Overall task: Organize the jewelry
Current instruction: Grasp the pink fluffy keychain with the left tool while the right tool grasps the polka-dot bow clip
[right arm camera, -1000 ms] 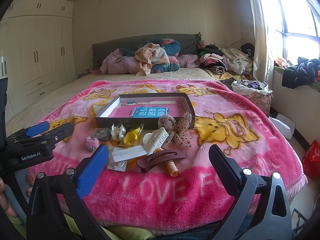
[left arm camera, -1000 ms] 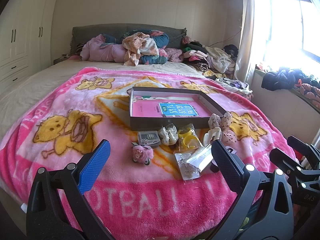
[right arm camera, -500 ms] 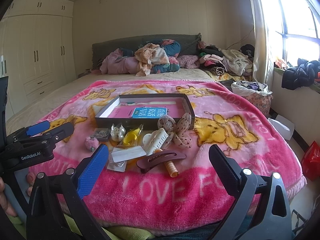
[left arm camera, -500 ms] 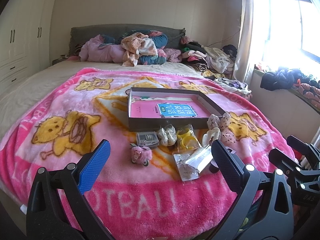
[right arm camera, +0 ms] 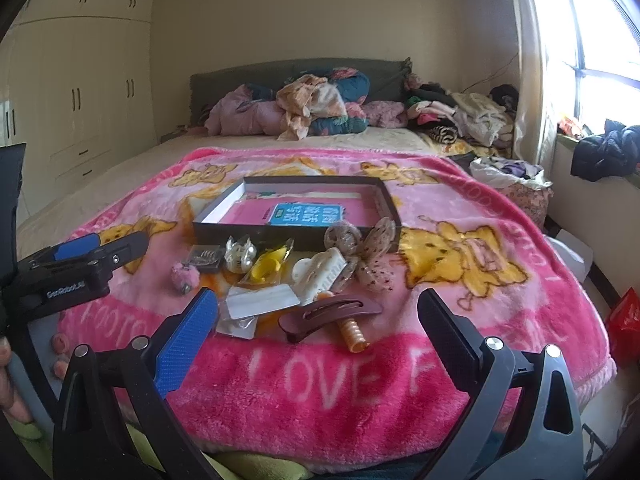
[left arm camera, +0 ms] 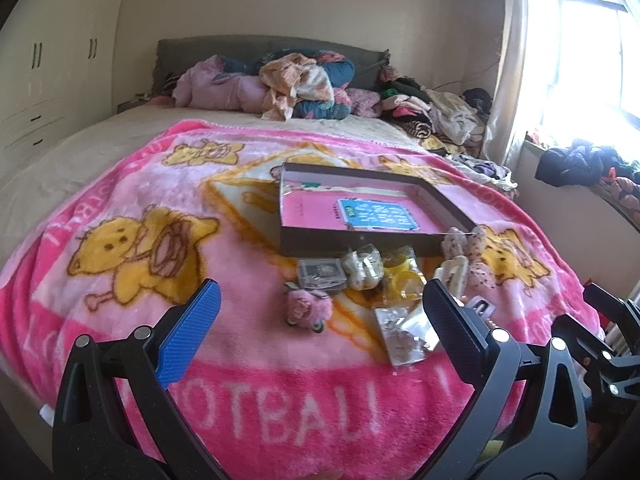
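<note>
The jewelry and hair pieces lie in a loose heap at the centre of both frames, on the pink blanket (right arm camera: 460,216) just in front of the shallow dark box (right arm camera: 296,210), none yet inside it. They all look light, and the plush pile under them is likely to give, so a claw pressing down may sink and push small things aside. The brown hair clip (right arm camera: 330,314) is rigid and smooth, probably best pinched across its narrow middle; the white claw clip (right arm camera: 320,272) looks hard plastic, with teeth that could snag. The clear packets (left arm camera: 402,334) are likely slippery and floppy, so an edge is the safer hold. The pink pompom (left arm camera: 308,306) is soft and should squash. The left claw (left arm camera: 320,320) and the right claw (right arm camera: 316,336) both hover wide open and empty at the lower frame edge.
</note>
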`<state>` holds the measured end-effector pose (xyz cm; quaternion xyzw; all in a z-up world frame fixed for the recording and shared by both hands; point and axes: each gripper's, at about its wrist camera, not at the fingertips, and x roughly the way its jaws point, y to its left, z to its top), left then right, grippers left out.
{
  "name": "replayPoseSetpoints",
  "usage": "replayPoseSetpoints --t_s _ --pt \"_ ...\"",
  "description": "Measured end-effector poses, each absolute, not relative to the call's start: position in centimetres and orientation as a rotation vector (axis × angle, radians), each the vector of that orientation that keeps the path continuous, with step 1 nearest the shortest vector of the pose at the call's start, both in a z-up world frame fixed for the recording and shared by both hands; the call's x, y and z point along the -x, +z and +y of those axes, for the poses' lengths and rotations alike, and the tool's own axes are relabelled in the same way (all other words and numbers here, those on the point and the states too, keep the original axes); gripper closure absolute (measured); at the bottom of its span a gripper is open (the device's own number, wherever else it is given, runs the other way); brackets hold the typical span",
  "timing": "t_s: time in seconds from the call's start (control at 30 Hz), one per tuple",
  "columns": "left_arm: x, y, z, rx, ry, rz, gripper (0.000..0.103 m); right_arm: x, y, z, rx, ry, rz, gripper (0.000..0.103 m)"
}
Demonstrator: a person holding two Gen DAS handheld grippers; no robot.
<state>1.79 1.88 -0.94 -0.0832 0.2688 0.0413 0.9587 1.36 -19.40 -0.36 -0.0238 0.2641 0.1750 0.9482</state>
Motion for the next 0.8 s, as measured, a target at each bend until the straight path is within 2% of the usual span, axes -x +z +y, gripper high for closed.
replayPoseSetpoints --t_s 0.8 --pt "-7.2 -5.3 3.9 0.119 0.026 0.723 0.010 -8.4 -2.2 -18.4 0.049 0.373 0.648 0.006"
